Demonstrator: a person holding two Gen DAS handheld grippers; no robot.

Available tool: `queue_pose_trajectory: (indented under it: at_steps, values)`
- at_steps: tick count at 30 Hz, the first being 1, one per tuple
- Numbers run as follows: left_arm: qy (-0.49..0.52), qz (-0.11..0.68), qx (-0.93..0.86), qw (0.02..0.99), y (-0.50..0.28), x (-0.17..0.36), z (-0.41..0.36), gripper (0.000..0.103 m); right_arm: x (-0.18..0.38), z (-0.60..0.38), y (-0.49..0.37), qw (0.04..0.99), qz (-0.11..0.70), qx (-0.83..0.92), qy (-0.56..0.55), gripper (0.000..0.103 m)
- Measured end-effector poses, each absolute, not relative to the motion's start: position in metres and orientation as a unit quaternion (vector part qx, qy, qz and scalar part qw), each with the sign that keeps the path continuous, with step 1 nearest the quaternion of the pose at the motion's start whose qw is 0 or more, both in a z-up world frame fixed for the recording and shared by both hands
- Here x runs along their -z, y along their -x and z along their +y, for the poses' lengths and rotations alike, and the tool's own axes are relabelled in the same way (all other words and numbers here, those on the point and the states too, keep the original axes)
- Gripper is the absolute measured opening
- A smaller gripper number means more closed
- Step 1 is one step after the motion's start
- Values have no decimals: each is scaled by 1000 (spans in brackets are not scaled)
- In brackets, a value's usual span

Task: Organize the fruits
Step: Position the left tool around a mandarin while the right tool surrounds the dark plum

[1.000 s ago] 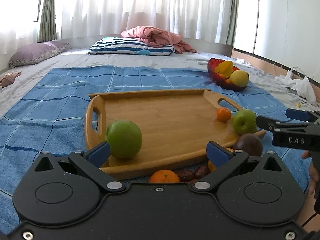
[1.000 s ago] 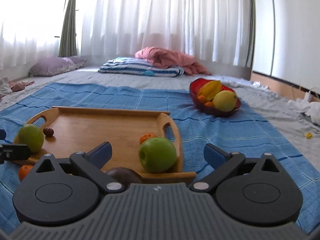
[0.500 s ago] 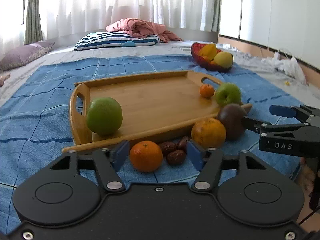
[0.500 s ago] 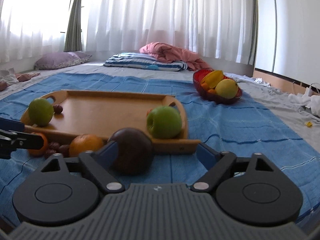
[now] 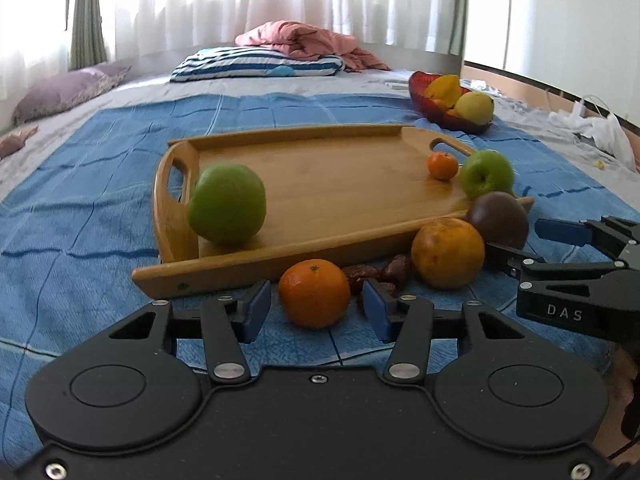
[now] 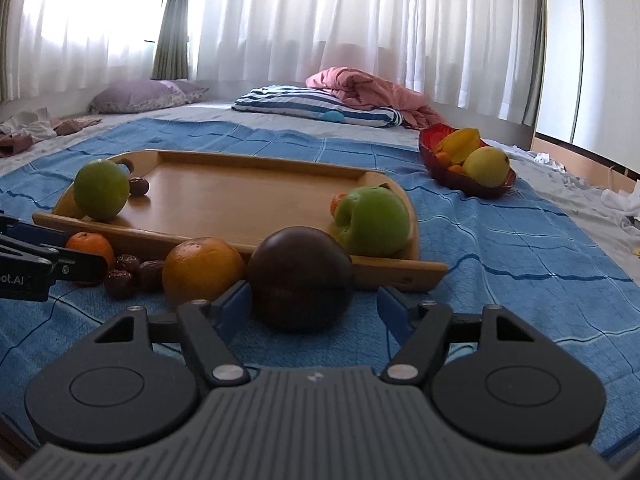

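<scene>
Three fruits sit on your tray (image 5: 328,184); the rest lie before it on the bed. Left gripper (image 5: 316,312): fingers just narrowed, flanking the mandarin (image 5: 314,293) without contact. Right gripper (image 6: 314,306): closing around the dark fruit (image 6: 300,278), not yet clamped.

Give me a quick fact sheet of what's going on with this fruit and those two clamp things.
surface: blue blanket
wooden tray: two green apples, a small orange, a date
in front of tray: mandarin, dates, large orange, dark round fruit
red bowl: yellow fruits
left gripper: jaws just closing, either side of mandarin, not touching
right gripper: jaws just closing around dark round fruit, no grip yet
</scene>
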State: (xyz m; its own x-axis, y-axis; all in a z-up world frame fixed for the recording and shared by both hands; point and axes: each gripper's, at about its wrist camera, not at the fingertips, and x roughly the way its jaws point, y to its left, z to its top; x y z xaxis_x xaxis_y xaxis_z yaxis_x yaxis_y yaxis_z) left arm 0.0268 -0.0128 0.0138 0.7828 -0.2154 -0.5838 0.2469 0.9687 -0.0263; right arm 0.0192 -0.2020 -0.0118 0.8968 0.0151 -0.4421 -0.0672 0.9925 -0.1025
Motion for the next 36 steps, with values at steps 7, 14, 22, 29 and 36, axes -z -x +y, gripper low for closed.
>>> queue_pose_trajectory:
  at_steps: [7,14,22,29,36]
  values:
    - [-13,309,116,944,-34,-10,-11,48,16,-198,-28,970,230,-34,66,80]
    - [8,318,117,941,-42,-6,-8,46,19,-201,-34,968,240,-50,49,82]
    - [0,319,117,940,-37,-4,-11,39,25,-197,-48,962,264,-54,46,82]
    - [1,319,109,942,-38,0,-12,40,31,-199,-48,964,257,-57,43,82]
    - [-27,299,98,949,-34,6,-21,40,35,-200,-43,968,240,-59,39,80]
